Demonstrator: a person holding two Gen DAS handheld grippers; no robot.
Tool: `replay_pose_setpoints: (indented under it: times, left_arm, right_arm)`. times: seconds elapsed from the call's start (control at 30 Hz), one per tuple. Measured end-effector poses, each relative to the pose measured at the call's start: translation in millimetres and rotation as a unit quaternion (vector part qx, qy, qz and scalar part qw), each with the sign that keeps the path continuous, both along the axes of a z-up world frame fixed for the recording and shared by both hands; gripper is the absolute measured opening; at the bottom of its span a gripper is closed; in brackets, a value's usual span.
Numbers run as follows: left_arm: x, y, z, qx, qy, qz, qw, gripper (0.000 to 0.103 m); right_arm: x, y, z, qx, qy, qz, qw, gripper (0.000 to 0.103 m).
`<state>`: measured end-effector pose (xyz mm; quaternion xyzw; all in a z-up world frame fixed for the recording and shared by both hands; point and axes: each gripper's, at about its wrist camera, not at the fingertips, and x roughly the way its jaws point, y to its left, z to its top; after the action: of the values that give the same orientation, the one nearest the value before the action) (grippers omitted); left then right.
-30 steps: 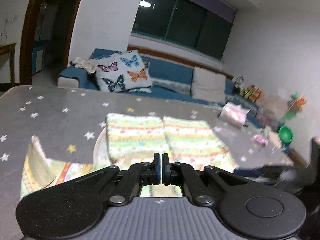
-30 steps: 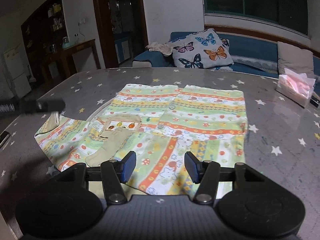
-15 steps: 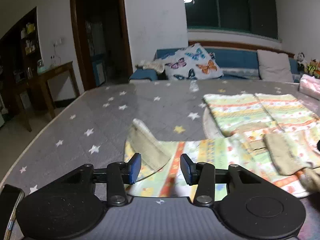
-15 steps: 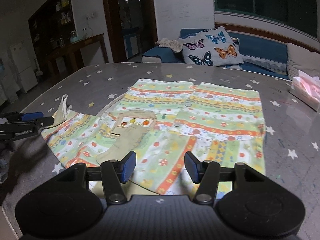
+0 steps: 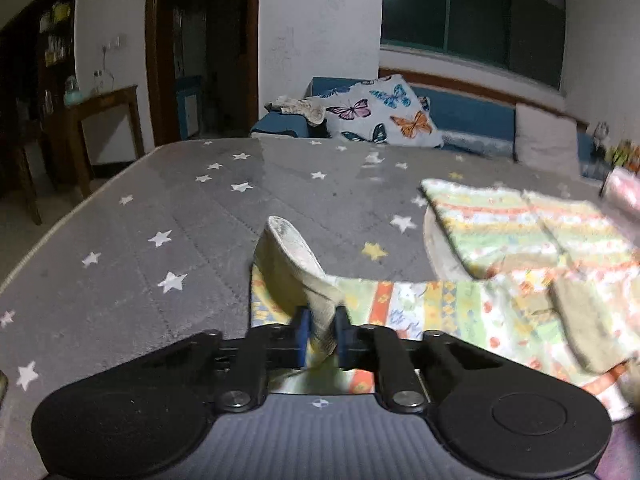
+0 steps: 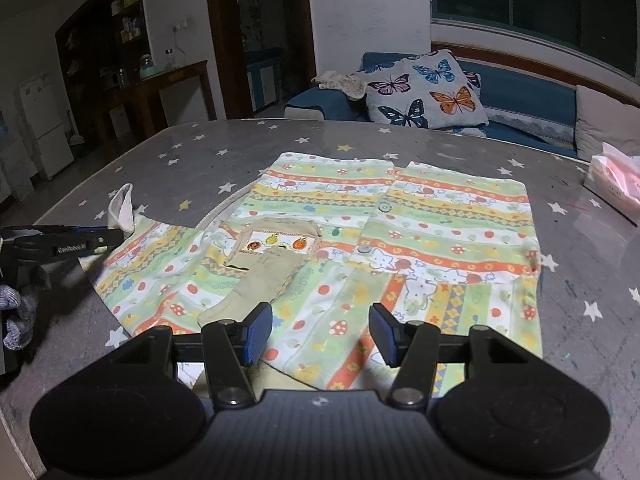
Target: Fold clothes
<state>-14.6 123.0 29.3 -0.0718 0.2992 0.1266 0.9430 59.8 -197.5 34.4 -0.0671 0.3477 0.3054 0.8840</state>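
A small patterned shirt [image 6: 400, 240] with green, orange and yellow stripes lies spread on the grey star-print table [image 6: 240, 148]. One sleeve [image 6: 160, 256] stretches left and ends in a beige cuff [image 5: 292, 264] that stands up. My left gripper [image 5: 320, 336] is closing on that cuff, with cloth between its blue pads; it also shows at the left edge of the right wrist view [image 6: 100, 236]. My right gripper [image 6: 320, 336] is open and empty, low over the shirt's near hem.
A pink tissue pack [image 6: 616, 176] lies at the table's far right. A blue sofa with a butterfly cushion [image 6: 424, 92] stands beyond the table. A wooden side table [image 6: 168, 88] and a doorway are at the back left.
My left gripper opened, swung left to the sleeve end, moved onto the cuff and narrowed its jaws around it. My right gripper stayed open and drifted slightly.
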Motion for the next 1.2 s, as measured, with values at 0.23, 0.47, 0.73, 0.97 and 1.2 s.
replay_pose_setpoints:
  times: [0.23, 0.47, 0.73, 0.97, 1.2]
  left_arm:
    - [-14.9, -27.3, 43.7, -0.085, -0.06, -0.071, 0.992, 0.008]
    - [-5.0, -80.6, 70.6, -0.162, -0.095, -0.183, 0.965, 0.008]
    - [17.9, -143.0, 42.6, -0.156, -0.041, -0.248, 0.9553, 0.01]
    - [10.3, -165.9, 18.3, -0.13, -0.008, -0.285, 0.9497, 0.036]
    - [-15.0, -132.6, 24.4, -0.078, -0.032, -0.25, 0.9645, 0.055]
  right_arm:
    - [4.3, -10.6, 9.0, 0.042, 0.024, 0.004, 0.999, 0.054]
    - [15.1, -35.2, 21.7, 0.139, 0.08, -0.006, 0.987, 0.052]
    - [30.6, -63.8, 17.9, 0.216, 0.128, -0.042, 0.967, 0.053]
    - [40.4, -62.7, 0.7, 0.214, 0.152, -0.056, 0.963, 0.053]
    - [41.6, -51.1, -15.7, 0.179, 0.166, -0.055, 0.968, 0.048]
